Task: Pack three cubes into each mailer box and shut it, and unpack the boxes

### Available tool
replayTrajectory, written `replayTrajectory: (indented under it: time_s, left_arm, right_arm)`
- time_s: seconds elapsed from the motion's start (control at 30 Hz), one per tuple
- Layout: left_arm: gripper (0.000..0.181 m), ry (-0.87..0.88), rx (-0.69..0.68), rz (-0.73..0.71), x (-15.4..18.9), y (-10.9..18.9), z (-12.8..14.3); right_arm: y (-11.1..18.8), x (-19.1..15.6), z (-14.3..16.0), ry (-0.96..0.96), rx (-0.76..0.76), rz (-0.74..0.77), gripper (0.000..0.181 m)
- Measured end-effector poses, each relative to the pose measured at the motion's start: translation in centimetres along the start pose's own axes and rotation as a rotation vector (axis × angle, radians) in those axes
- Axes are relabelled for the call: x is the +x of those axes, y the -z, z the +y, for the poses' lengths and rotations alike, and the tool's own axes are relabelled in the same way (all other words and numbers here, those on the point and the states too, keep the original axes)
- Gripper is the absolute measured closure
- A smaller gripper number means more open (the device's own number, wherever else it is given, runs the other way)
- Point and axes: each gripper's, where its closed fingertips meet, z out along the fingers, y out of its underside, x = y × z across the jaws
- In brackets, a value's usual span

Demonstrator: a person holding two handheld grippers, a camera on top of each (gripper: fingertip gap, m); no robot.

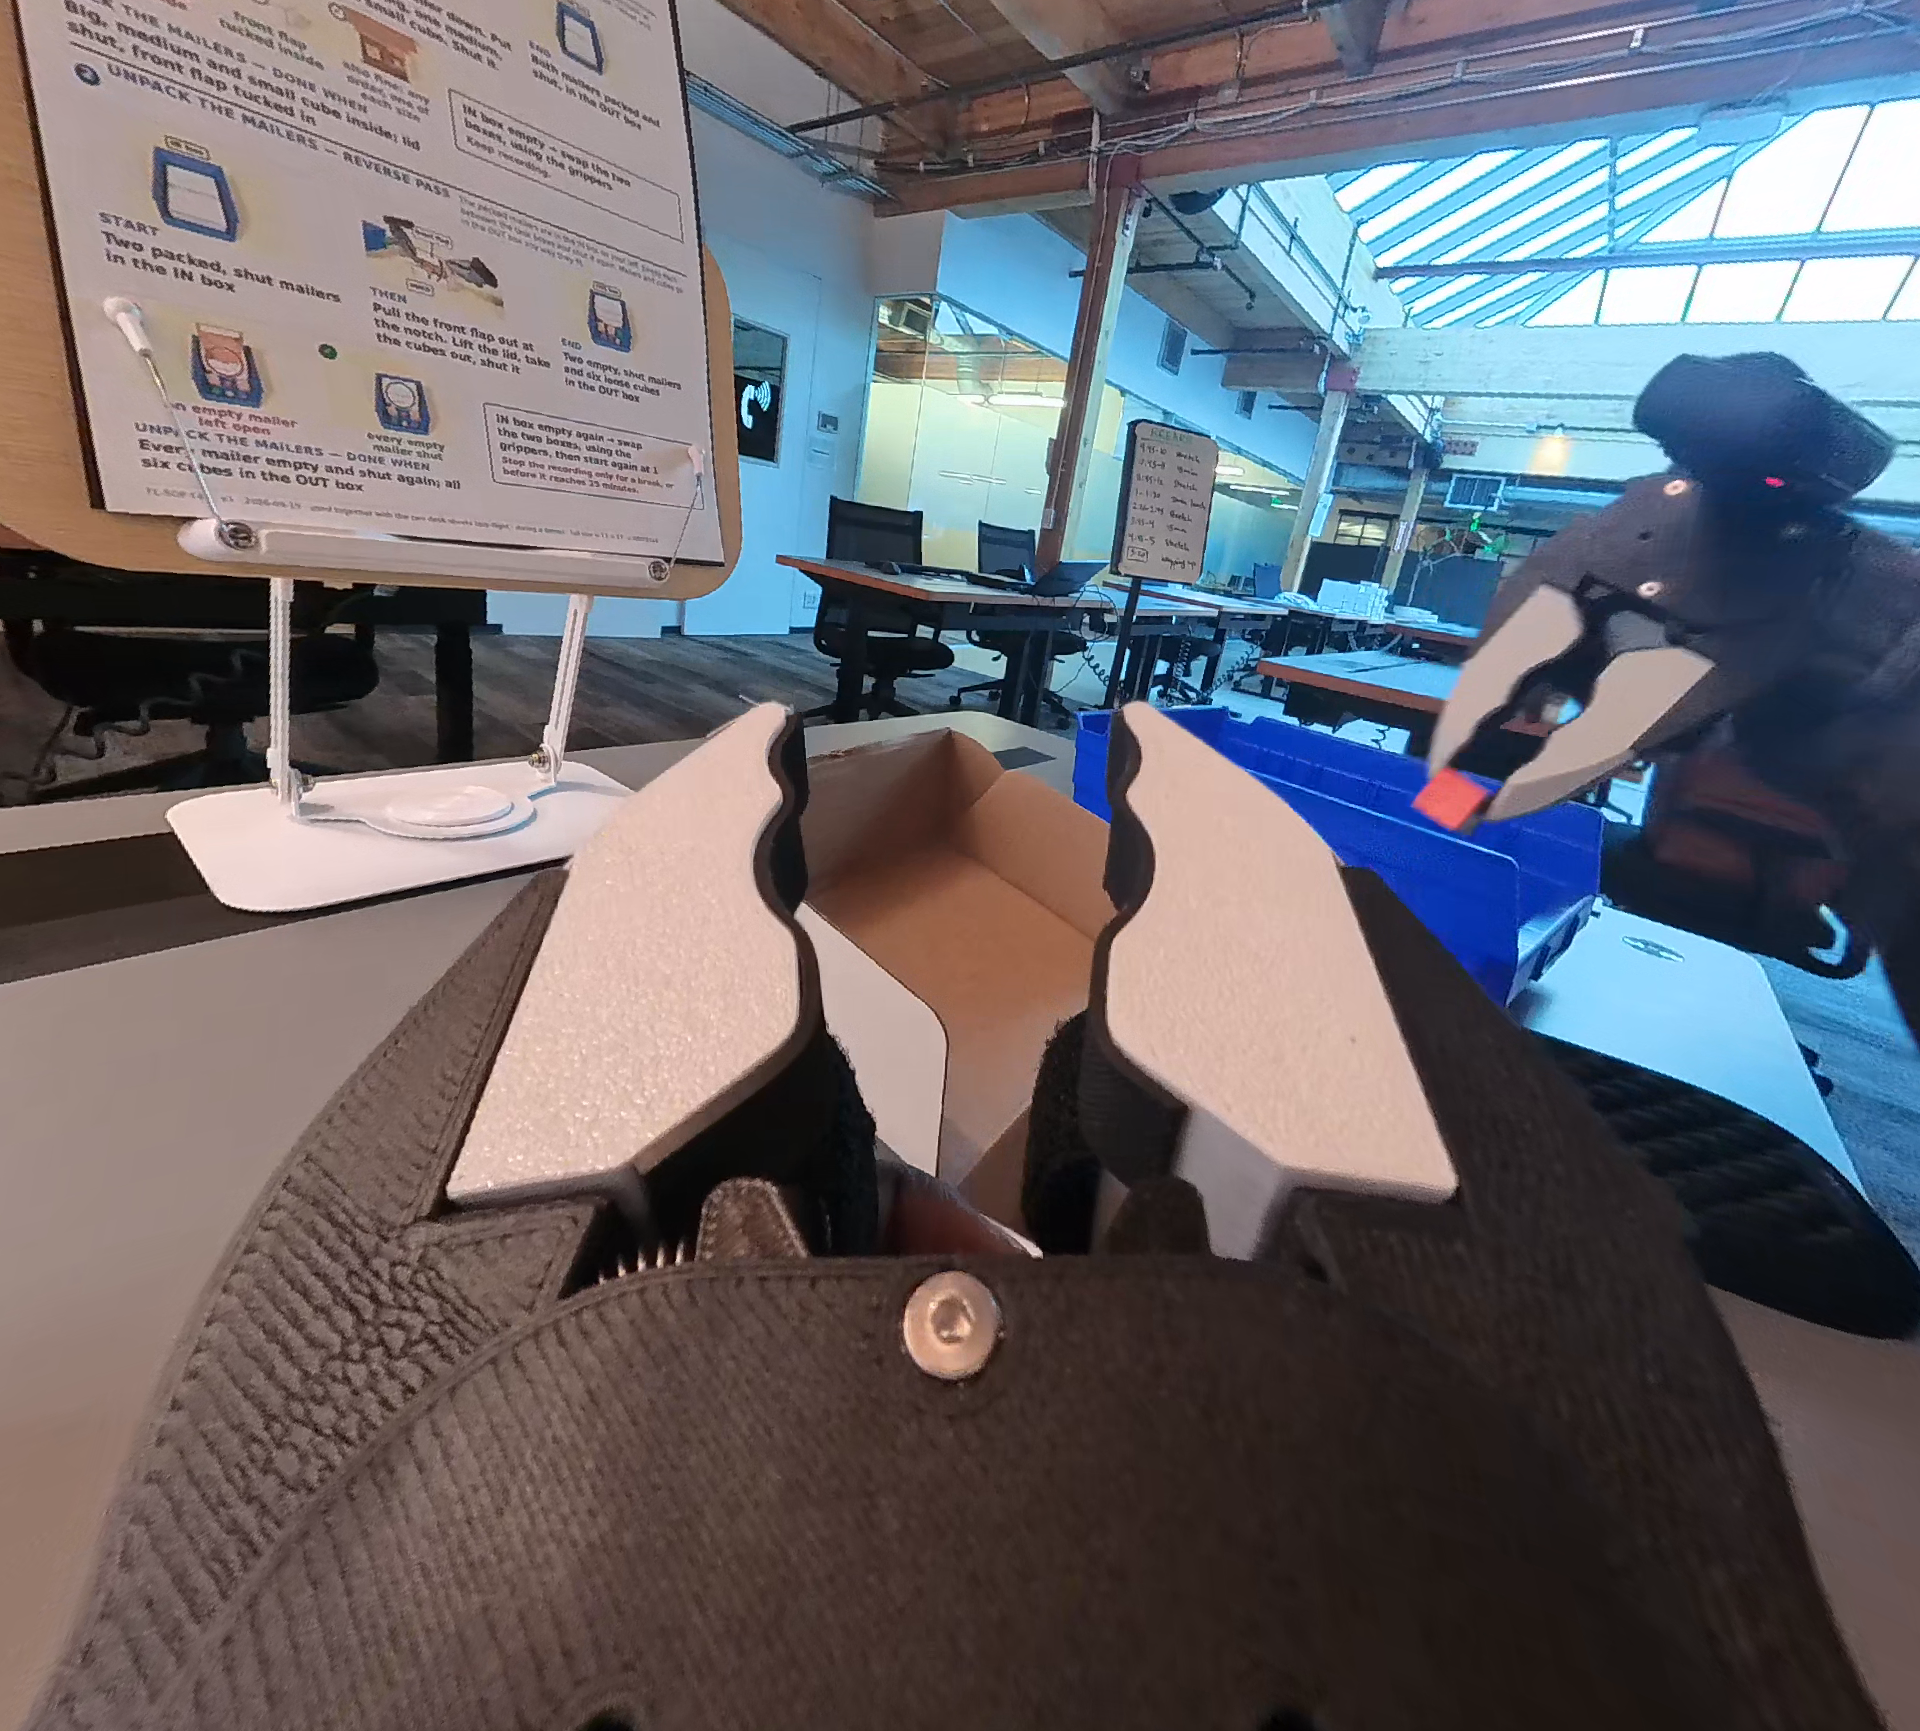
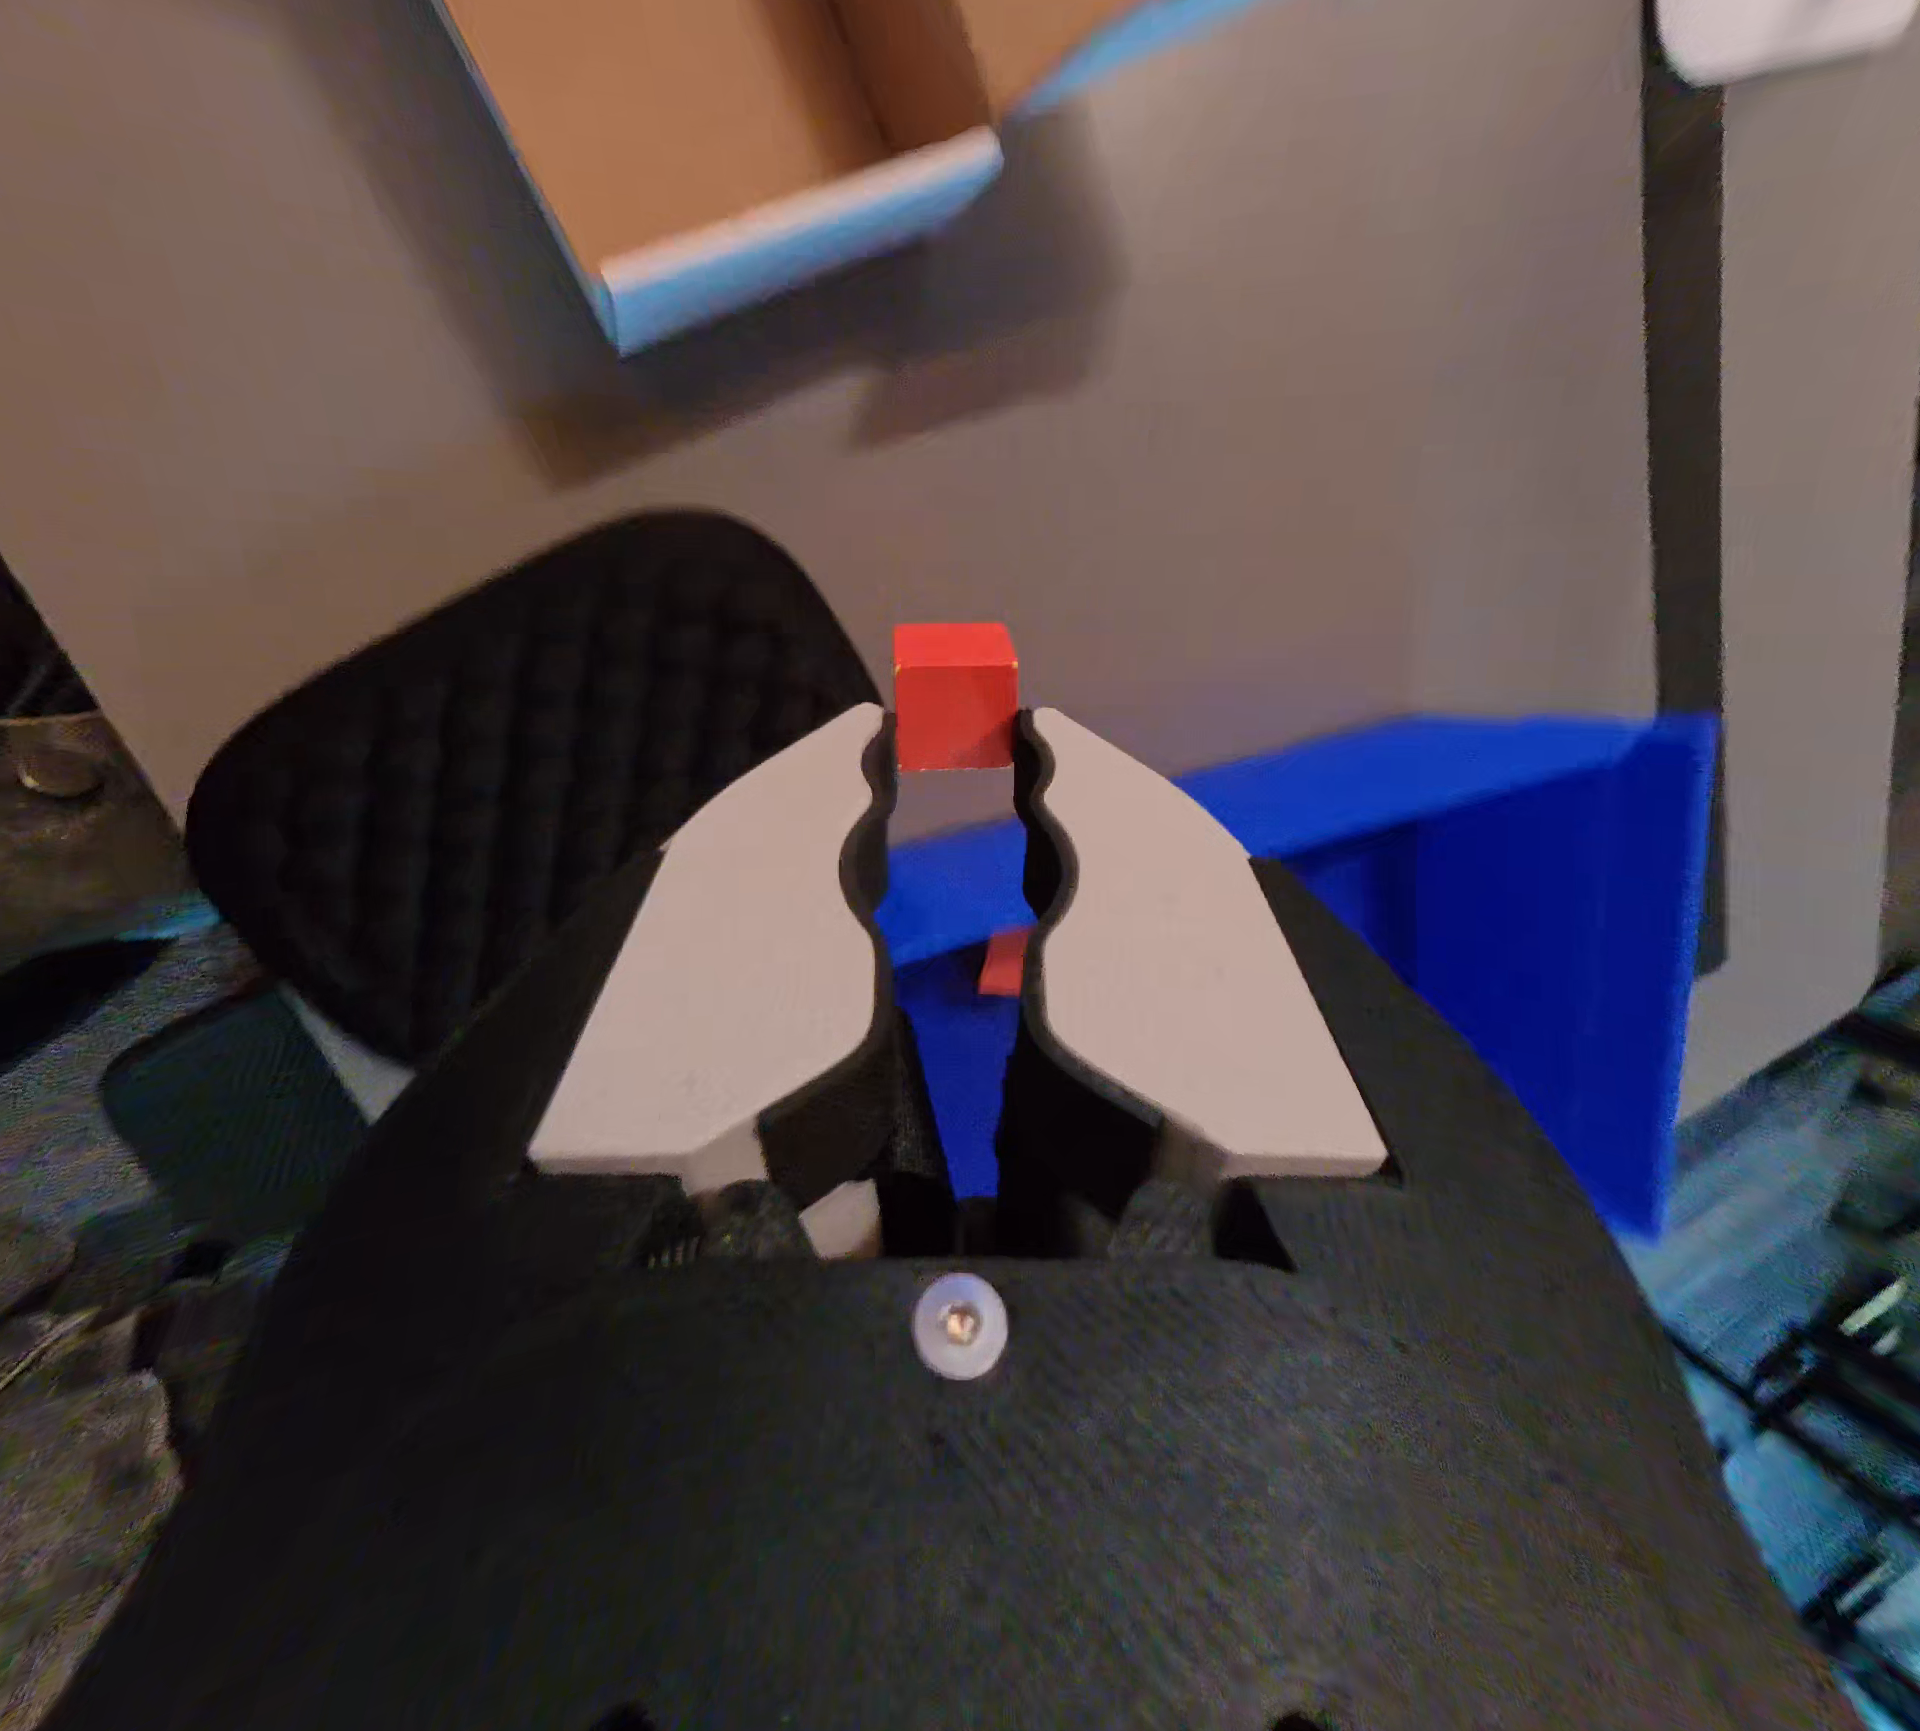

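An open mailer box (image 1: 935, 860), white outside and brown inside, lies on the grey table (image 1: 208, 1110). My left gripper (image 1: 956, 731) is open, its fingers either side of the box's near end; I cannot tell if they touch it. My right gripper (image 1: 1475, 793) hangs in the air to the right, above the blue bin (image 1: 1351, 819), shut on a small red cube (image 1: 1449, 798). In the right wrist view the cube (image 2: 954, 694) sits at the tips of the right gripper (image 2: 956, 731). The mailer (image 2: 727, 71) is ahead of it and looks empty. Another red piece (image 2: 1003, 964) lies in the bin (image 2: 1455, 850).
A sheet of instructions on a white stand (image 1: 364, 175) stands at the back left of the table. A black mesh chair (image 2: 499, 746) is beside the table edge, next to the bin. Office desks and chairs (image 1: 914, 611) fill the room behind.
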Motion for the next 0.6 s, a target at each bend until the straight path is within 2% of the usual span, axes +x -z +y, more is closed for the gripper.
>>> replayTrajectory:
  time_s: [0.03, 0.17, 0.33, 0.6]
  left_arm:
    - [0.126, -0.002, -0.003, -0.001, 0.0, 0.0, 0.1]
    - [0.126, -0.011, -0.012, -0.005, -0.1, -0.1, 0.3]
    - [0.126, -0.016, -0.025, -0.010, -0.1, -0.2, 0.6]
    - [0.126, -0.014, -0.034, -0.007, -0.2, -0.2, 0.9]
  right_arm:
    - [0.5, 0.1, 1.5, -0.038, -0.020, -0.002, 0.159]
    - [1.0, 0.9, 6.9, -0.152, -0.125, 0.024, 0.159]
    - [-1.2, 0.6, 11.3, -0.214, -0.251, -0.033, 0.159]
    - [-5.5, -0.8, 13.5, -0.239, -0.307, -0.183, 0.159]
